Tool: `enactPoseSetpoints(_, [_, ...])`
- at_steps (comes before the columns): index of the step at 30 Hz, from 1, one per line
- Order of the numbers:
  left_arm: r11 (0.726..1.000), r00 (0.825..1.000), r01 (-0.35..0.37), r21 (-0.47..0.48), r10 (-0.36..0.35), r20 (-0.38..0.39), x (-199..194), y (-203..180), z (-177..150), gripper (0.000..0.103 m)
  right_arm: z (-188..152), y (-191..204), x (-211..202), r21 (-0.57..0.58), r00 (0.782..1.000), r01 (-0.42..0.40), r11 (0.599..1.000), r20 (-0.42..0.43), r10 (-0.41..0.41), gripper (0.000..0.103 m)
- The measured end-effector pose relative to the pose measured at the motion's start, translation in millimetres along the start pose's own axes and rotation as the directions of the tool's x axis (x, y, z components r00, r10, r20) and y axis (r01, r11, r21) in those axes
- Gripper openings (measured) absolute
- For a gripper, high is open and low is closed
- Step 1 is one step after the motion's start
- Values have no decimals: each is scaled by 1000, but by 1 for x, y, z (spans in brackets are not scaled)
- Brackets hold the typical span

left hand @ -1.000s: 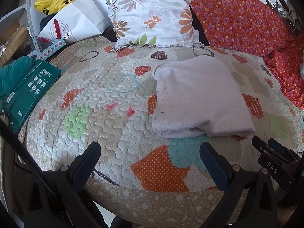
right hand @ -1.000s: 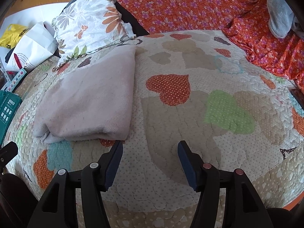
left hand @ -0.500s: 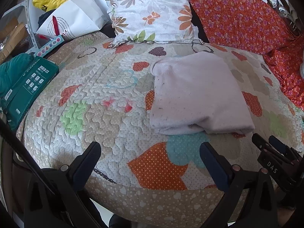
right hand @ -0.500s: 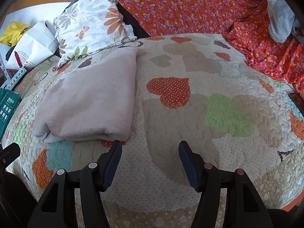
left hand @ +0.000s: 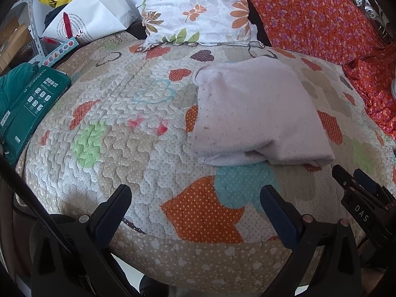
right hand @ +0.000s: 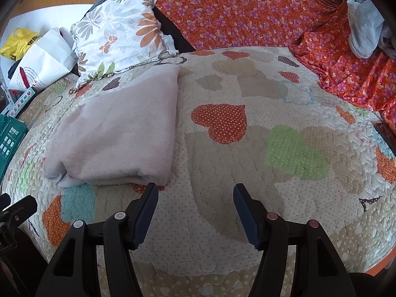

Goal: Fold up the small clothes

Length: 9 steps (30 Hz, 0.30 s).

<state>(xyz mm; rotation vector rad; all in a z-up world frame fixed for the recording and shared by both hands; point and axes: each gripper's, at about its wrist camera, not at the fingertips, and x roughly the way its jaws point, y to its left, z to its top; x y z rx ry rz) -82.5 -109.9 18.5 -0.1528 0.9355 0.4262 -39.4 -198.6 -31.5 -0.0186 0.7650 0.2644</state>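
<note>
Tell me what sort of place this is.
Most likely a bedroom at home: the work surface is a bed under a heart-patterned quilt, with a floral pillow at its head and an orange flowered bedspread beside it. A folded pale garment lies on the quilt.

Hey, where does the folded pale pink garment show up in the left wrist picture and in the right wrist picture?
Left wrist: folded pale pink garment lies right of centre on the heart quilt.
Right wrist: the garment lies left of centre, above the left finger.
Shared landmark: the floral pillow just beyond its far edge.
</note>
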Motion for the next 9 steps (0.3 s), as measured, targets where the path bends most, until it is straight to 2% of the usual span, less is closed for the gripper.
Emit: enactPoseSetpoints(9, [1000,1000,4,13,-4,-2,2,-4,-2,103,0,3,0,-28,1000,8,1000,8,-8,70])
